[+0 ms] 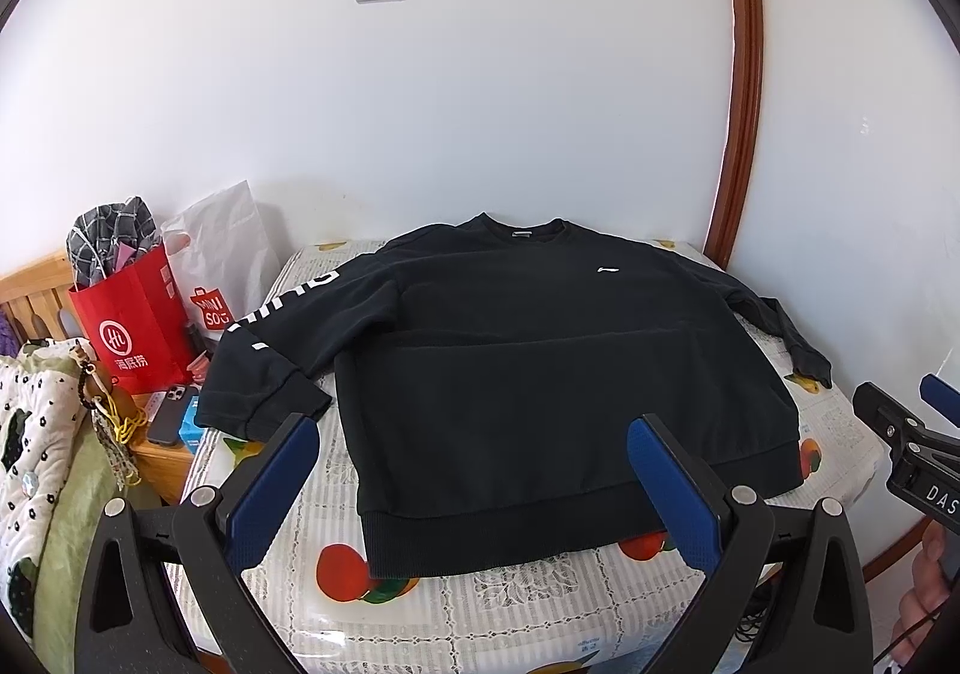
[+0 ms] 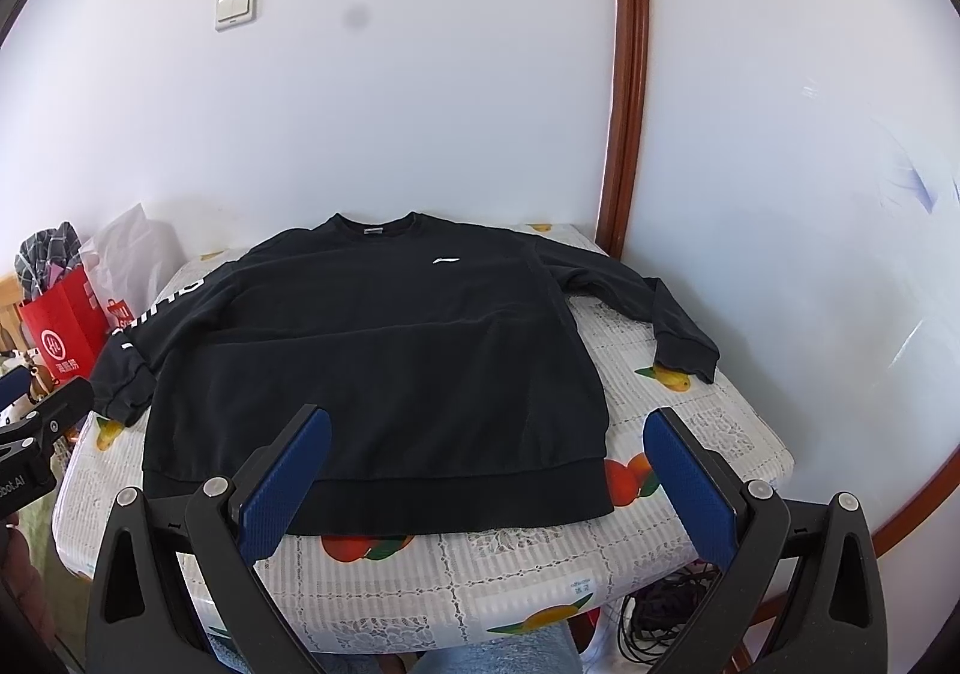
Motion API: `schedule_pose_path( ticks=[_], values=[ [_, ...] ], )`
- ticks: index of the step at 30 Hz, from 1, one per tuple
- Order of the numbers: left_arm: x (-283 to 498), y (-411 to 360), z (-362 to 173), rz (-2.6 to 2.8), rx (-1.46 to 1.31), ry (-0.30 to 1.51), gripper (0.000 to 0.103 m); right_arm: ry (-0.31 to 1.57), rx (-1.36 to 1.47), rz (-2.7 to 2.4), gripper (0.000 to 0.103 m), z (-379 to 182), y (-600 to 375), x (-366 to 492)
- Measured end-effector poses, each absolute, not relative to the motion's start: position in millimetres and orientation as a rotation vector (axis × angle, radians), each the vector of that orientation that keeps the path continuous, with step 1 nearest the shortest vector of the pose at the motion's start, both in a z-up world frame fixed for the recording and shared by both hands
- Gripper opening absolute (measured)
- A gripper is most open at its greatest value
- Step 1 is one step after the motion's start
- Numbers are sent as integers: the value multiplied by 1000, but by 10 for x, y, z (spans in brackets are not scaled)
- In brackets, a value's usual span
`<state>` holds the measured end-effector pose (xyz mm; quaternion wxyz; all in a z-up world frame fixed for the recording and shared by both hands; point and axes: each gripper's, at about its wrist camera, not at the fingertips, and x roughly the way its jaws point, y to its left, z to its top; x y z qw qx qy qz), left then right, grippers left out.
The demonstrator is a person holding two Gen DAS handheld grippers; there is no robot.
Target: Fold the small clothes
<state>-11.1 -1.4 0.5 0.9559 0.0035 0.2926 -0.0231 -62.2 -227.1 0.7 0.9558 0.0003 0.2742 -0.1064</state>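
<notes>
Black sweatshirt (image 1: pixel 510 362) flat on table (image 1: pixel 480 608)

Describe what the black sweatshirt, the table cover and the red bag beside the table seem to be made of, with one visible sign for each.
Black sweatshirt: likely knitted cotton fleece, matte; ribbed hem, soft creases.
Table cover: probably glossy plastic or vinyl over a lace-and-fruit pattern; shine at its front edge.
Red bag: seemingly coated paper; stiff, flat sides that stand upright.
</notes>
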Motion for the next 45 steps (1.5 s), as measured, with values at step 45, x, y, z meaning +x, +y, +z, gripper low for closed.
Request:
schedule_pose_path(
  ticks=[45],
  values=[
    [1514,1527,-1393,169,-40,896,92,731,-27,-84,86,-900,-1816,998]
  ],
)
